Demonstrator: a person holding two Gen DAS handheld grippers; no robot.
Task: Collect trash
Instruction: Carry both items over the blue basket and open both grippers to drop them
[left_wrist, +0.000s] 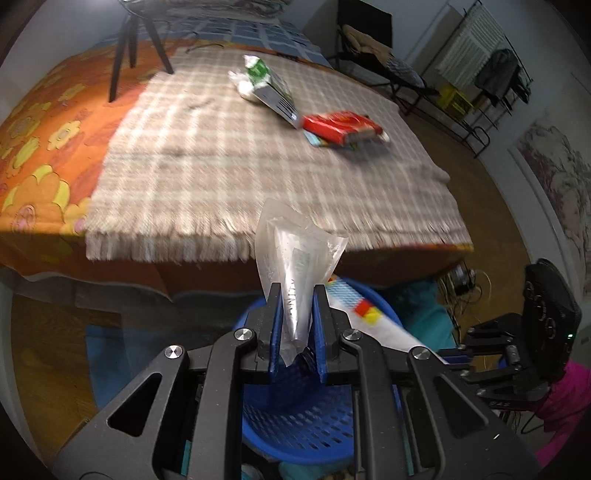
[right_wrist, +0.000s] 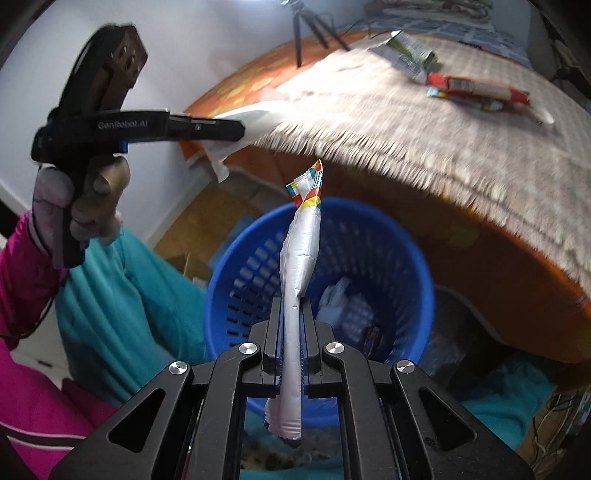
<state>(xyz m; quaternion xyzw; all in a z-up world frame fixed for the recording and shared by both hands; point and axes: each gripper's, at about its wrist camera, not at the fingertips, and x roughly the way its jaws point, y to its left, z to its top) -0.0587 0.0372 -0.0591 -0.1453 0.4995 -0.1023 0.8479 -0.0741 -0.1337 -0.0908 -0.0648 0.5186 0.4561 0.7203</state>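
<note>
My left gripper (left_wrist: 295, 295) is shut on a clear plastic wrapper (left_wrist: 295, 254), held above the blue perforated basket (left_wrist: 295, 413) on the floor by the bed. My right gripper (right_wrist: 291, 306) is shut on a silver wrapper with a colourful end (right_wrist: 301, 251), hanging over the same blue basket (right_wrist: 406, 266), which holds some trash. On the checked blanket (left_wrist: 207, 155) lie a green and white packet (left_wrist: 266, 85) and a red wrapper (left_wrist: 341, 125), seen also as the red wrapper (right_wrist: 476, 88) in the right wrist view. The left gripper (right_wrist: 207, 127) shows at upper left there.
A black tripod (left_wrist: 136, 40) stands on the orange flowered bedspread (left_wrist: 44, 147). Teal cloth (right_wrist: 125, 295) lies around the basket. A chair and a clothes rack (left_wrist: 476, 62) stand at the far right. The right gripper's body (left_wrist: 517, 354) shows at lower right; a pink sleeve (right_wrist: 22, 280) is near.
</note>
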